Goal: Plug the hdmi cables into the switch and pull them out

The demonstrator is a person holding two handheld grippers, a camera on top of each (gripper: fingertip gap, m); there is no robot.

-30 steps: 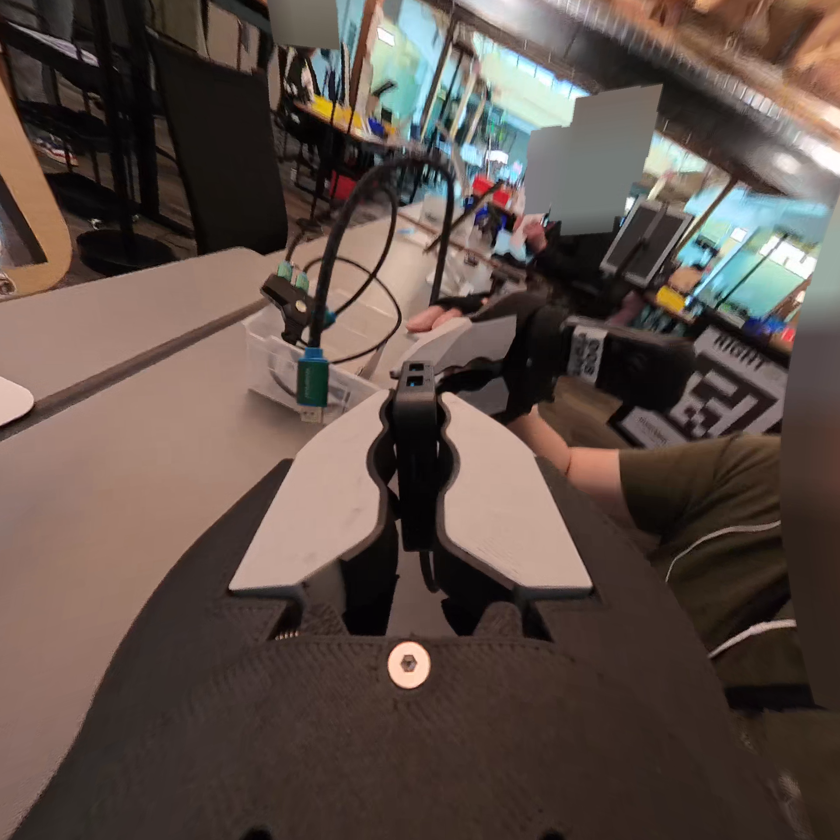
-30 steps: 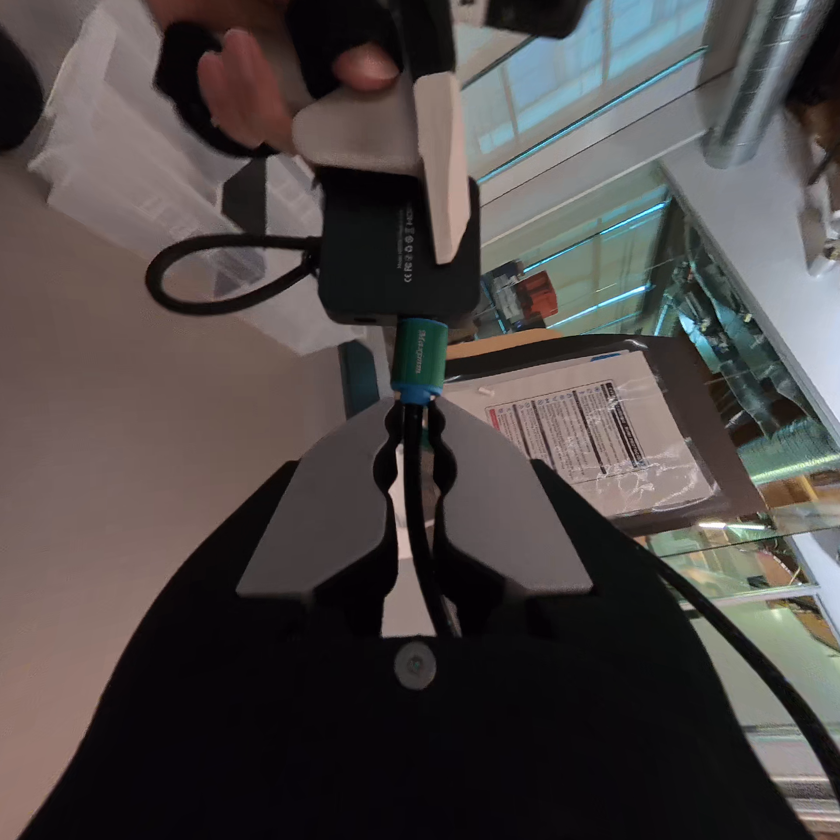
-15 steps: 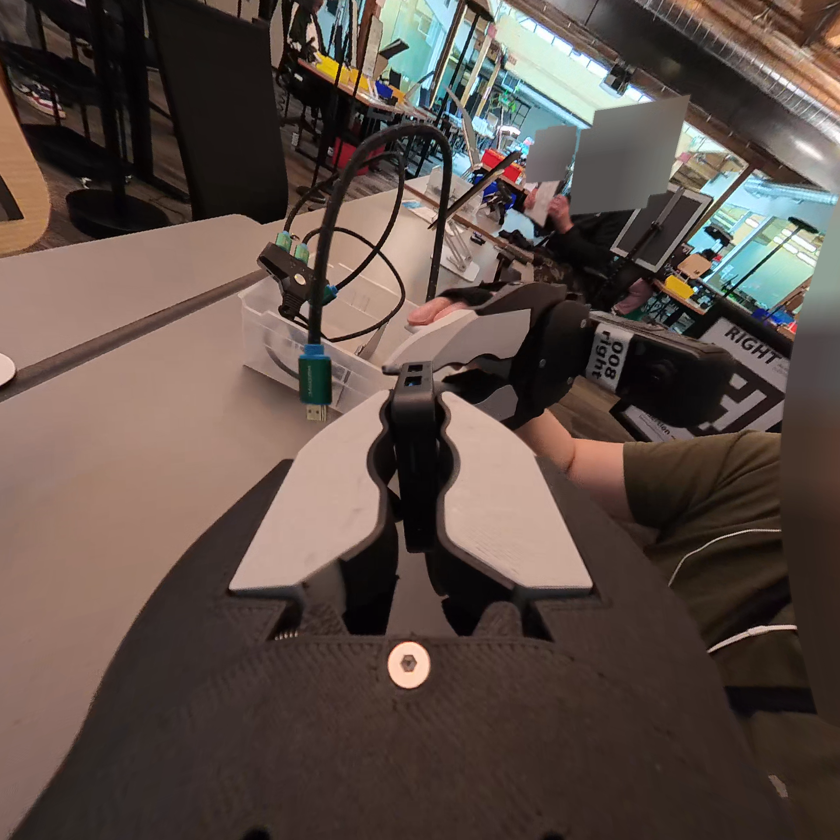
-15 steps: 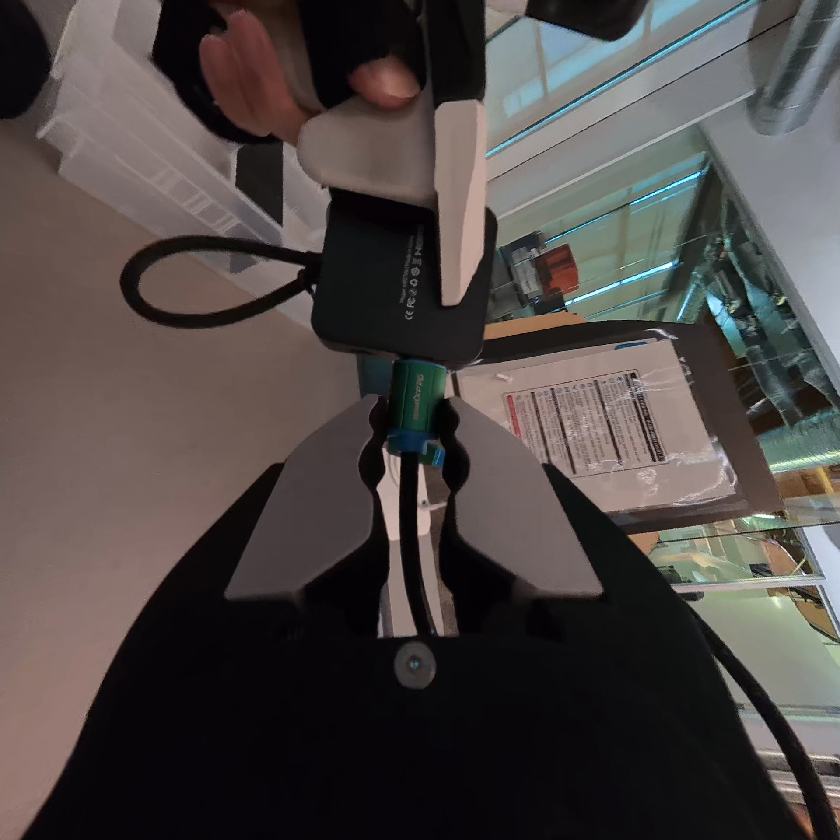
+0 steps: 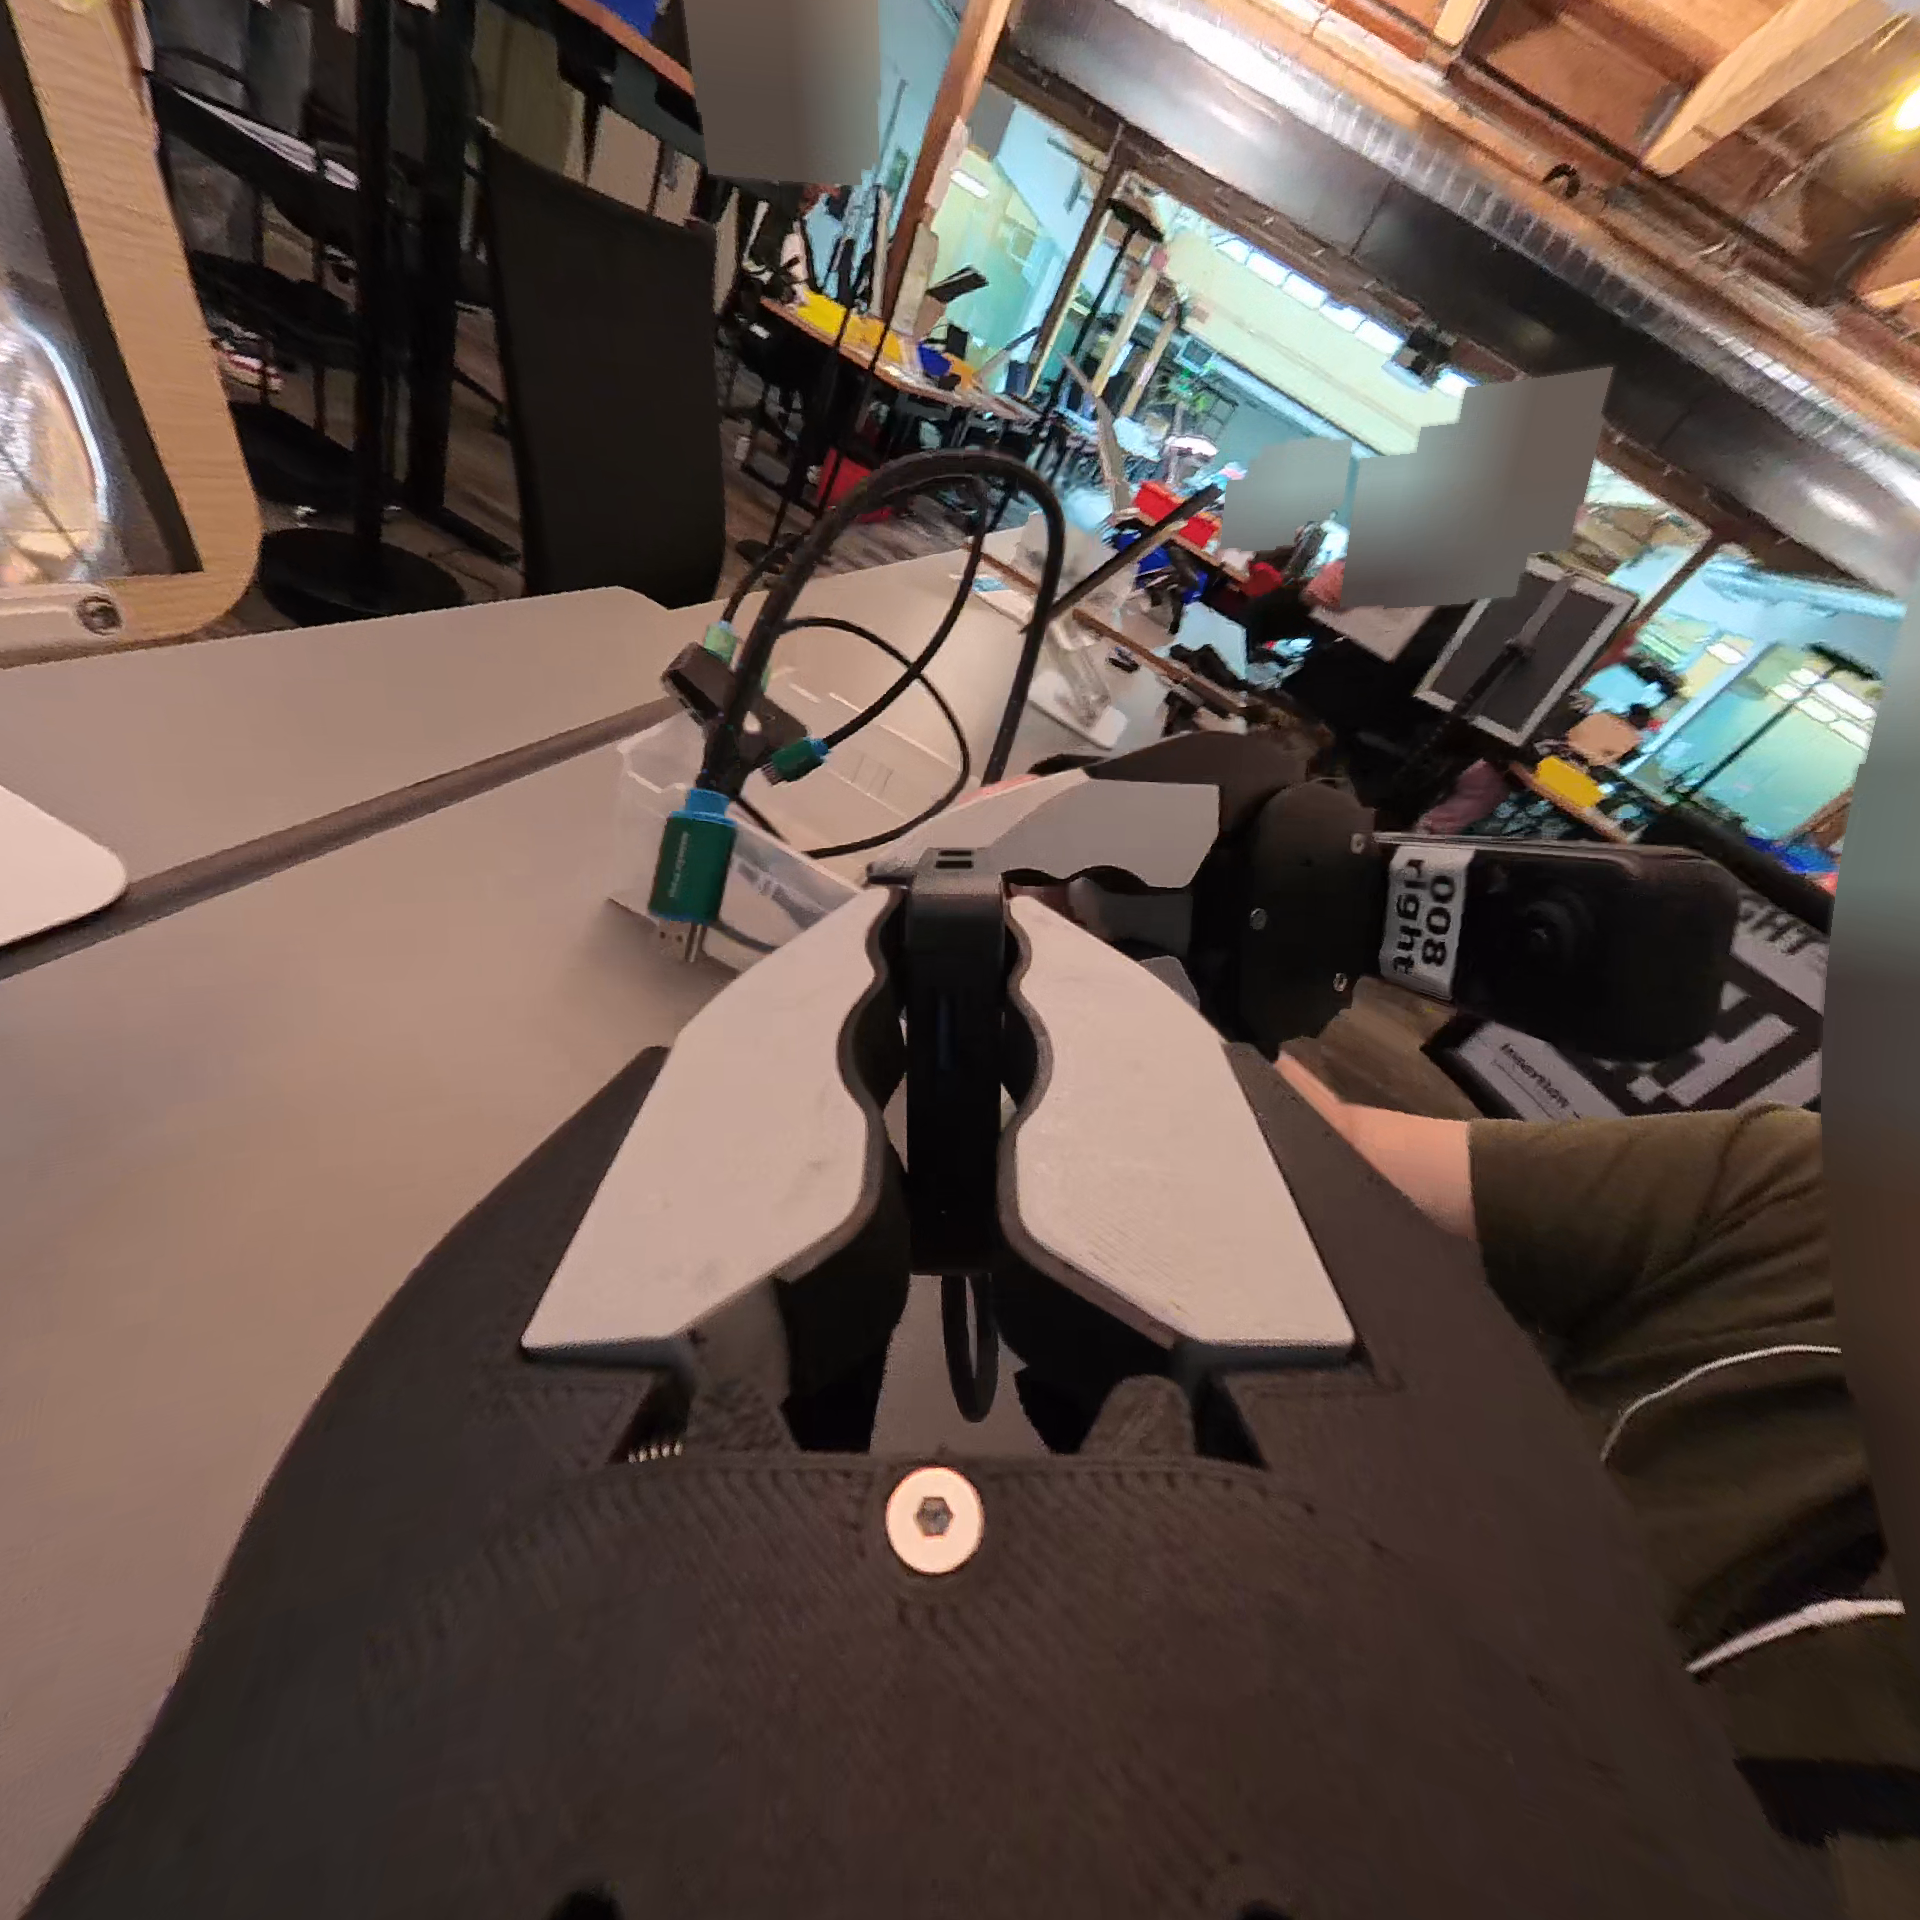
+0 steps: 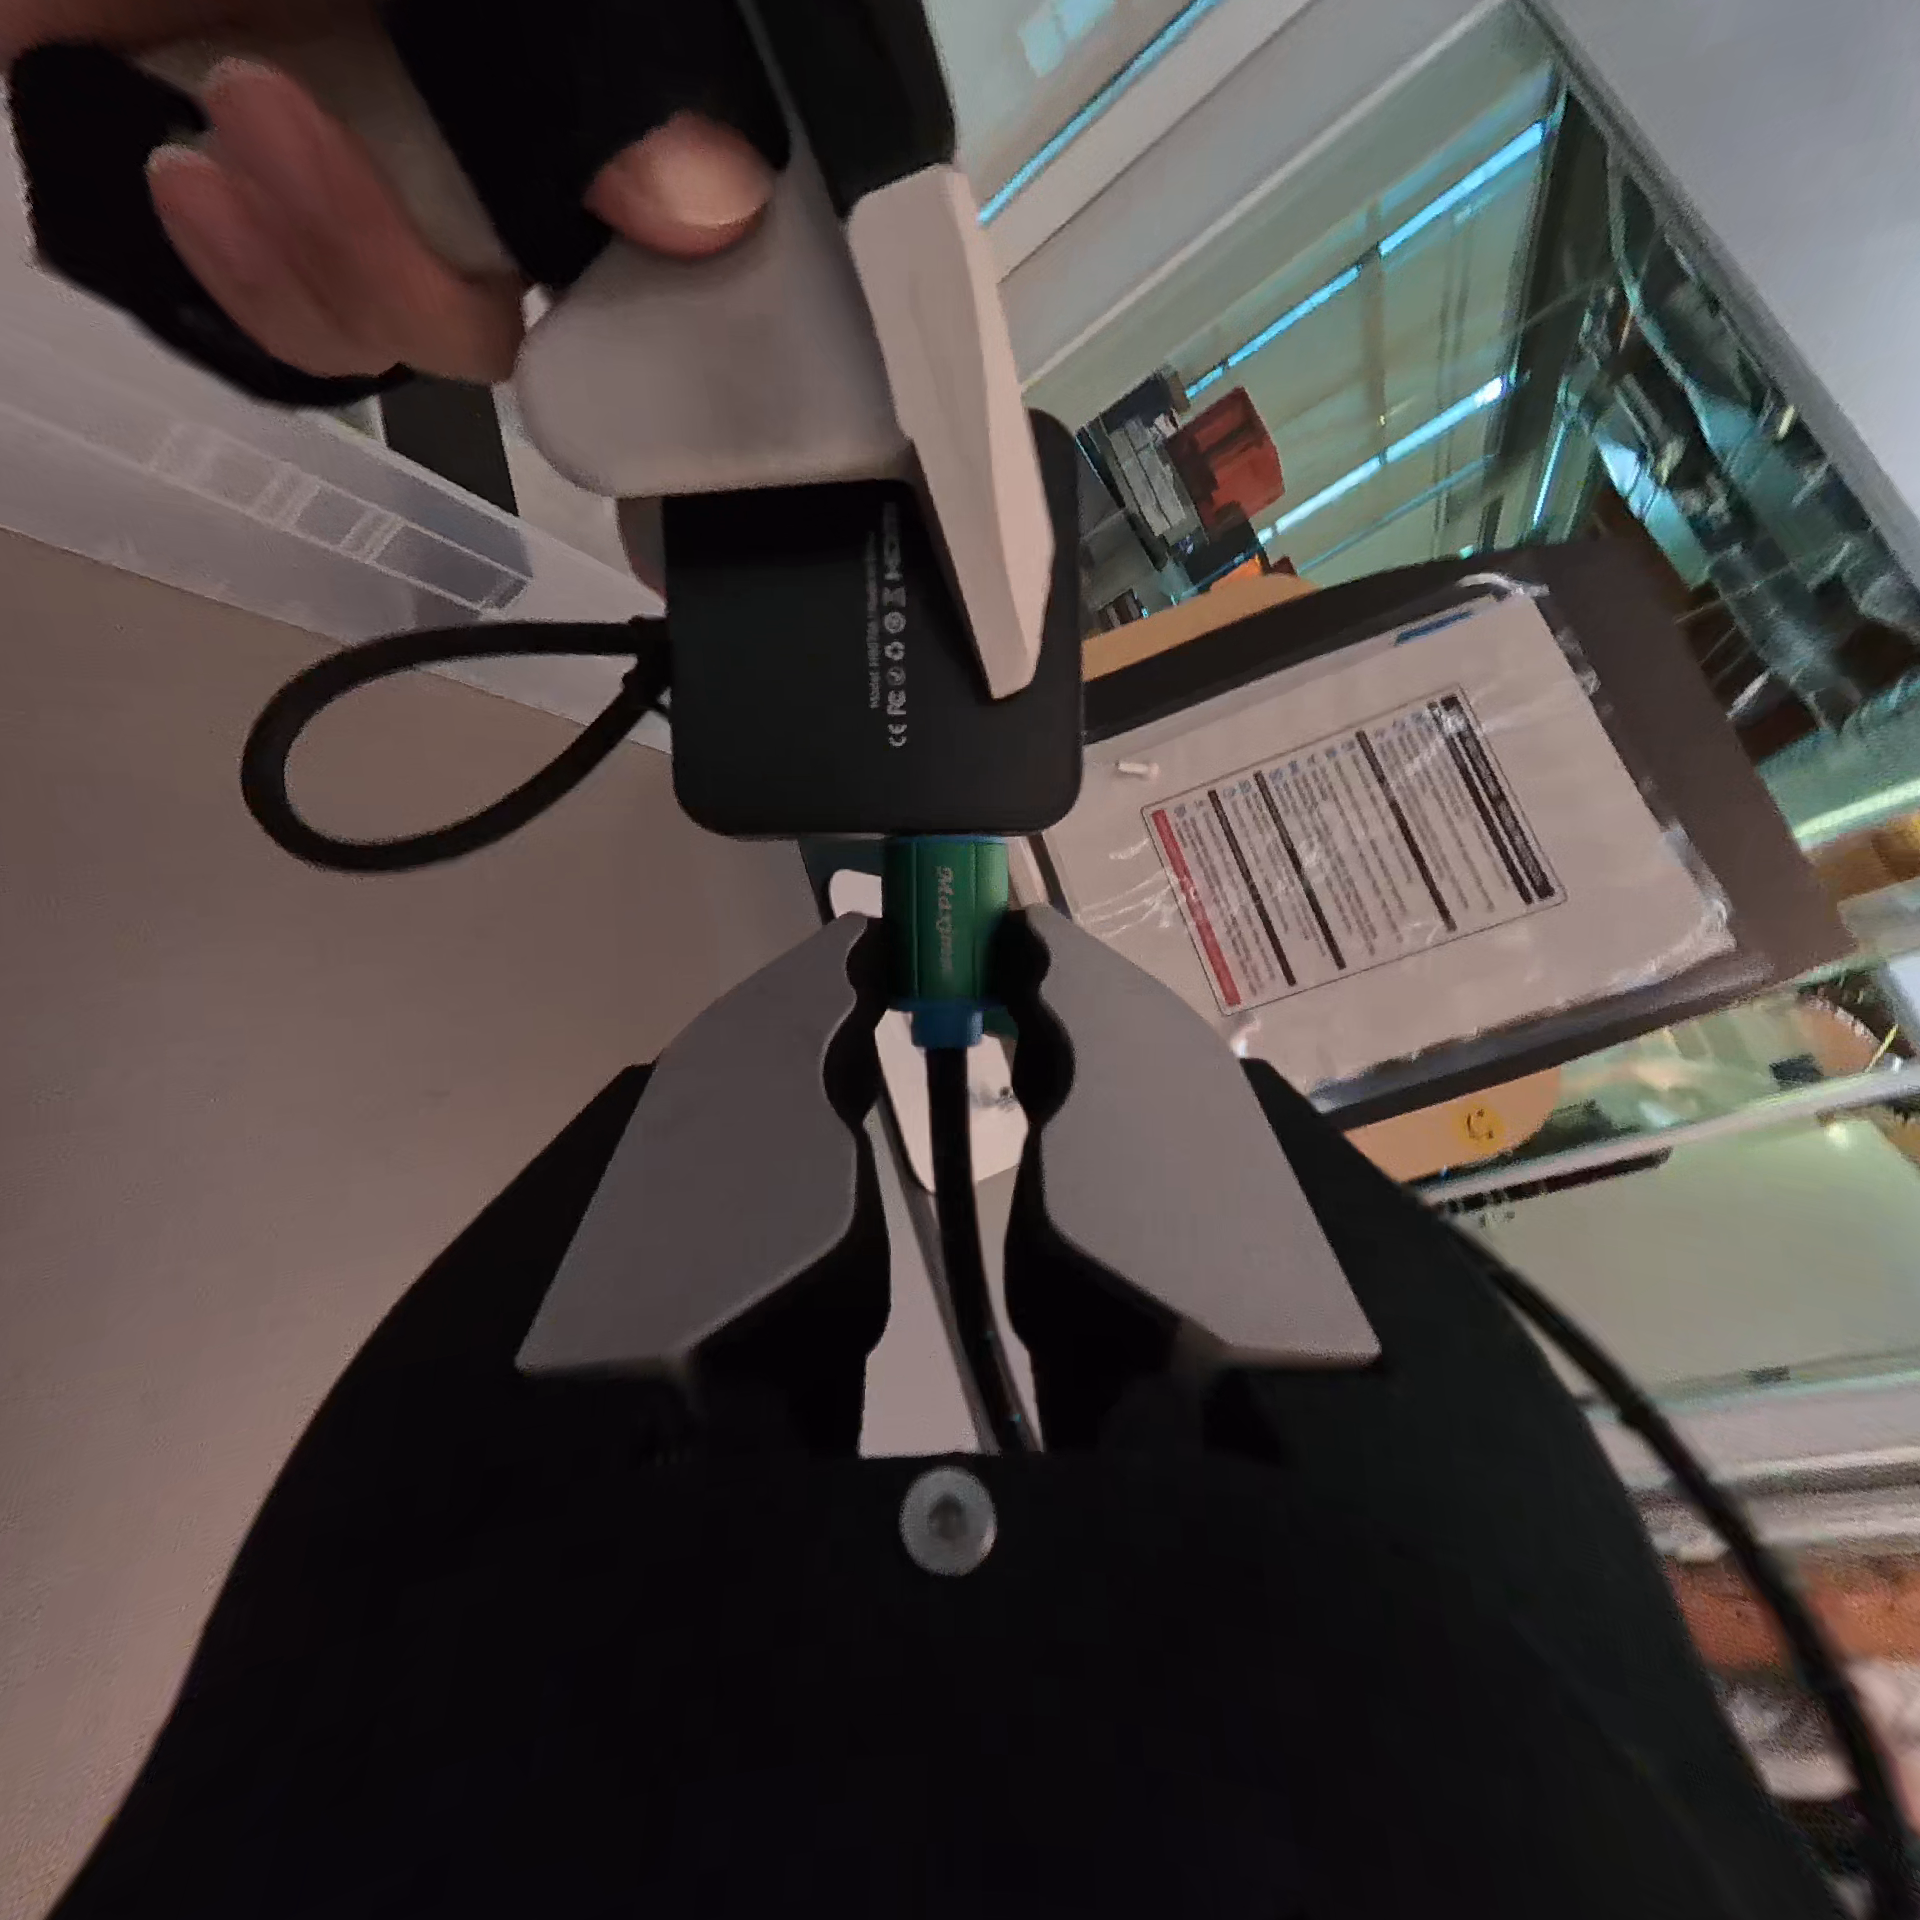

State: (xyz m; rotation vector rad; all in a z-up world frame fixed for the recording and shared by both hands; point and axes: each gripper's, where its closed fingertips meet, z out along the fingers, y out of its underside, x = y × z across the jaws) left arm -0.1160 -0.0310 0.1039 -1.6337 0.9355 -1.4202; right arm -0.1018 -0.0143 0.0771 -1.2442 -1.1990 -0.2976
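My left gripper (image 5: 951, 914) is shut on the black HDMI switch (image 5: 951, 1039) and holds it edge-on above the grey table (image 5: 260, 1039). In the right wrist view the switch (image 6: 873, 665) is a black square clamped between the left gripper's pale fingers (image 6: 935, 436). A green HDMI plug (image 6: 940, 914) is plugged into its near edge. My right gripper (image 6: 940, 935) is shut on that plug, and its black cable runs back between the fingers. The switch's own black cable (image 6: 312, 790) loops to the left. A second green plug (image 5: 691, 868) hangs free.
A clear plastic bin (image 5: 748, 914) stands on the table behind the hanging plug; it also shows in the right wrist view (image 6: 260, 488). Black cables loop above it with a small black adapter (image 5: 717, 686). A black board with a laminated sheet (image 6: 1403, 831) lies beyond the switch. A person's olive sleeve (image 5: 1662, 1247) is at right.
My right gripper let go of the cable, opened, slid forward along it and closed around the green plug at the switch. My left gripper kept its hold on the switch.
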